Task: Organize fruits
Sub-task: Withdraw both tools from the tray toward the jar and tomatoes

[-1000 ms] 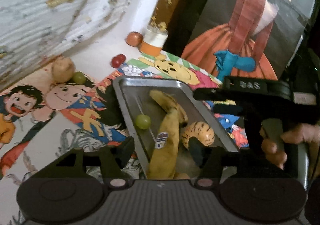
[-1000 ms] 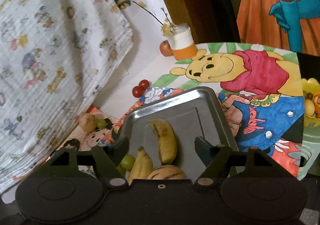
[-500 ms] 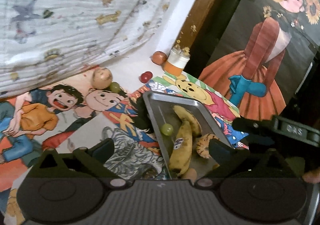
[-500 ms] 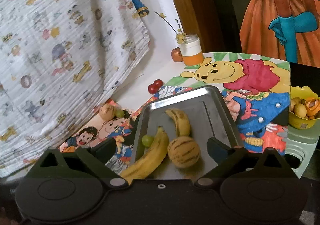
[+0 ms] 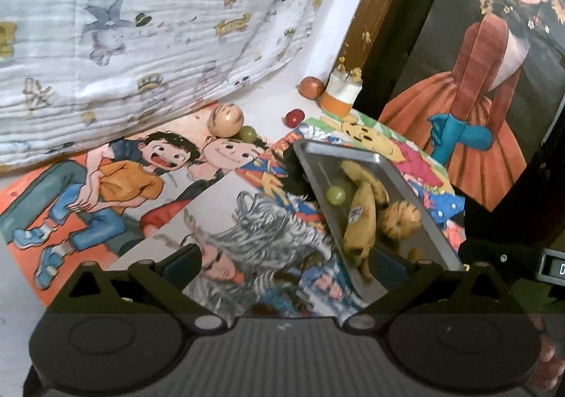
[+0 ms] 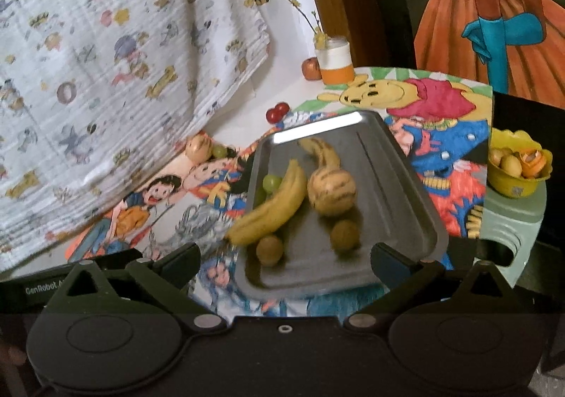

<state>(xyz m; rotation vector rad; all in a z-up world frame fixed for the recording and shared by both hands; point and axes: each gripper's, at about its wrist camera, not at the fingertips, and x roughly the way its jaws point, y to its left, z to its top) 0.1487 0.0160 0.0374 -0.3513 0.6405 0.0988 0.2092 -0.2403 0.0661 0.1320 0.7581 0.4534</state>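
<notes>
A metal tray (image 6: pixel 406 192) (image 5: pixel 416 206) holds two bananas (image 6: pixel 272 203), a striped round melon (image 6: pixel 330 190), a green grape (image 6: pixel 272 181) and two small brown fruits (image 6: pixel 270 250). Loose on the table lie a tan round fruit (image 5: pixel 226 119) beside a green grape (image 5: pixel 247 133), red cherries (image 5: pixel 294 117) and a red apple (image 5: pixel 311 87). My left gripper (image 5: pixel 282 264) is open and empty, left of the tray's near end. My right gripper (image 6: pixel 284 261) is open and empty above the tray's near edge.
A white-and-orange jar (image 6: pixel 334 62) with dry flowers stands at the back by the apple. A yellow bowl (image 6: pixel 517 164) of fruit sits on a pale green stool at the right. A printed cloth (image 5: pixel 141 26) hangs at the left. Cartoon posters cover the table.
Both grippers have pulled back and up from the tray and opened wider. The whole tray and its fruit now show, and the right gripper has left the left wrist view.
</notes>
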